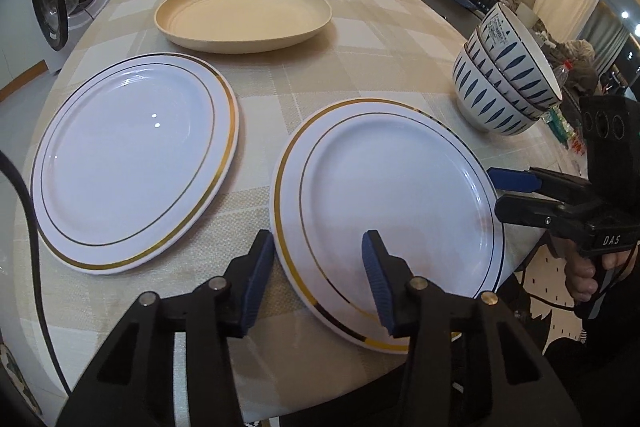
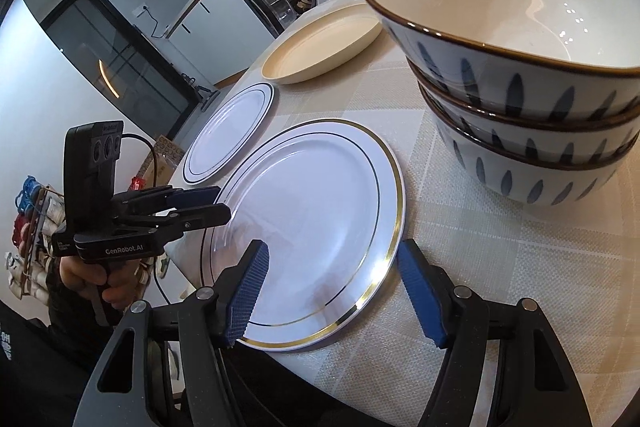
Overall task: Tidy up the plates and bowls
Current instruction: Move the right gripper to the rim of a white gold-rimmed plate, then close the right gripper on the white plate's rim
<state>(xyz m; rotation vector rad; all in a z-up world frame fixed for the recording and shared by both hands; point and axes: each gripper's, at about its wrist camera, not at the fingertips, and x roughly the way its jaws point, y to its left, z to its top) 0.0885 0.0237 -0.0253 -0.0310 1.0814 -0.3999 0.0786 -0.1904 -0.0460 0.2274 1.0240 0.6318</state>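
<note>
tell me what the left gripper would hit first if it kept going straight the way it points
Most likely the near white gold-rimmed plate: the left gripper already straddles its near rim, jaws open. Depth is hard to judge through the fisheye.

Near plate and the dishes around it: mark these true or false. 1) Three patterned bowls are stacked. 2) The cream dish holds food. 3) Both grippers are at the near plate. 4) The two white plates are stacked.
1) True: the bowl stack has three.
2) False: the cream dish is empty.
3) True: the left gripper and the right gripper straddle the near plate's rim.
4) False: the far plate lies apart, beside it.
</note>
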